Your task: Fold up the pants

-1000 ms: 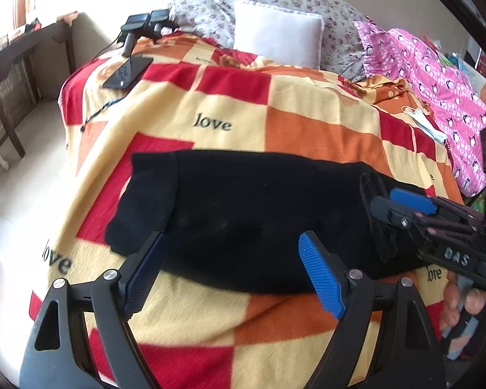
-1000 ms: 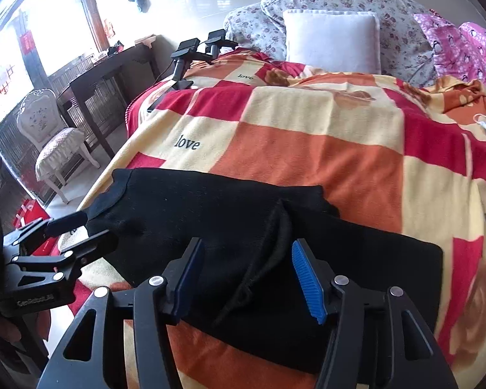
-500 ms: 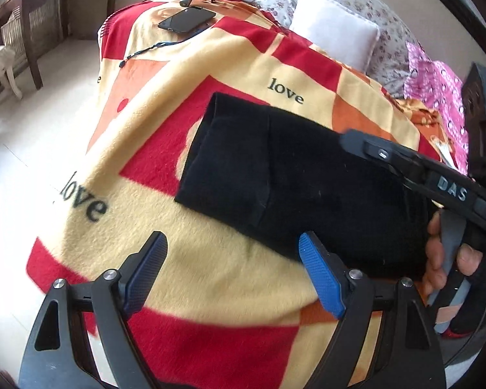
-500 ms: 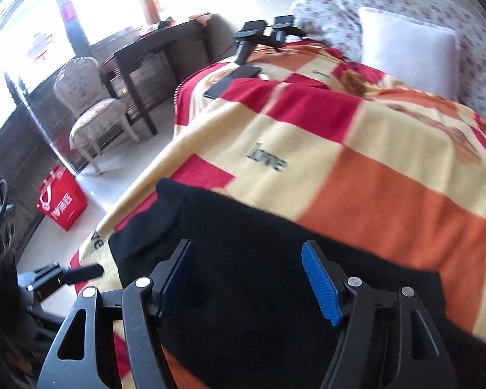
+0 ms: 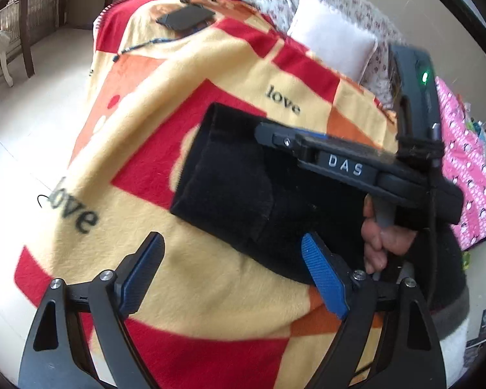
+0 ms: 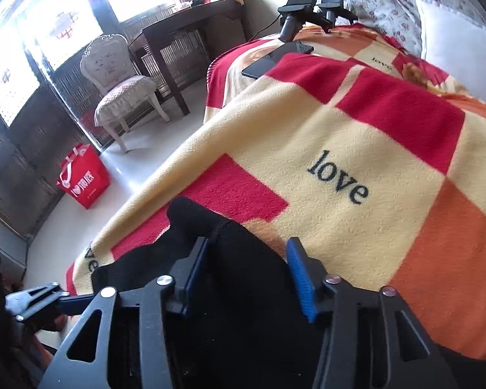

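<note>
Black pants (image 5: 230,188) lie folded on a checked red, orange and yellow blanket (image 5: 191,97). My left gripper (image 5: 230,269) is open and empty, just in front of the pants' near edge. My right gripper (image 6: 246,275) is open and hovers over the pants (image 6: 239,291) near their left end, with cloth between the blue pads. In the left wrist view the right gripper (image 5: 275,136) reaches across the pants from the right, held by a hand.
A white pillow (image 5: 333,45), floral cushions and pink cloth (image 5: 469,175) lie at the bed's far end. A phone (image 5: 184,17) and a black camera stand (image 6: 304,9) sit on the far corner. A chair (image 6: 120,87), a dark table and a red bag (image 6: 82,178) stand on the floor.
Both grippers swung left along the pants towards their left end. The right gripper moved lower and closer over the cloth. The left gripper drew back off the pants' near edge.
</note>
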{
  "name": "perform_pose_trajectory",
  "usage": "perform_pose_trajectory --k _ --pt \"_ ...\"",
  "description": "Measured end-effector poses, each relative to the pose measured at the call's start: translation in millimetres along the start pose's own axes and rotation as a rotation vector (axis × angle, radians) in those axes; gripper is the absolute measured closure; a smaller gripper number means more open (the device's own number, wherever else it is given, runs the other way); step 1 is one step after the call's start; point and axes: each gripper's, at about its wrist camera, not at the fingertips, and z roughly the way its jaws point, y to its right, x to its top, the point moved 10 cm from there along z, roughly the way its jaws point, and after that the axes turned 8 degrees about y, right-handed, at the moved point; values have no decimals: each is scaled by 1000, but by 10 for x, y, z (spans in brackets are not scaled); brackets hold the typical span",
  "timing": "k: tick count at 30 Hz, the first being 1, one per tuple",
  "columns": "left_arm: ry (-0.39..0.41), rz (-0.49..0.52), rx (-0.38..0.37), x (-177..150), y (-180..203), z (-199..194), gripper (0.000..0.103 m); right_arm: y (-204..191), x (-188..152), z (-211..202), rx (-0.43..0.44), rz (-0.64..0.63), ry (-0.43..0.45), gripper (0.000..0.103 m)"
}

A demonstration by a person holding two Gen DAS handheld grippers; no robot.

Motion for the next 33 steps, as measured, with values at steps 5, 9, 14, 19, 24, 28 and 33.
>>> perform_pose_trajectory --k 5,9,14,19,24,28,33 --pt "1 -91 18 -55 -112 98 0 22 70 -69 25 48 18 83" --pt "41 -94 22 23 -26 175 0 49 59 -78 38 81 28 85" --pt "70 -92 -19 140 132 268 40 77 88 -148 37 111 50 86" --pt "173 -16 -113 373 371 113 85 102 139 -486 -8 107 83 81" --pt "266 167 -239 432 927 -154 88 282 272 -1177 -76 157 186 55" --pt "278 327 -327 178 1440 -223 88 463 289 -1737 -74 240 279 38" --pt "215 367 -332 -135 1591 -37 88 582 129 -1834 38 396 299 26"
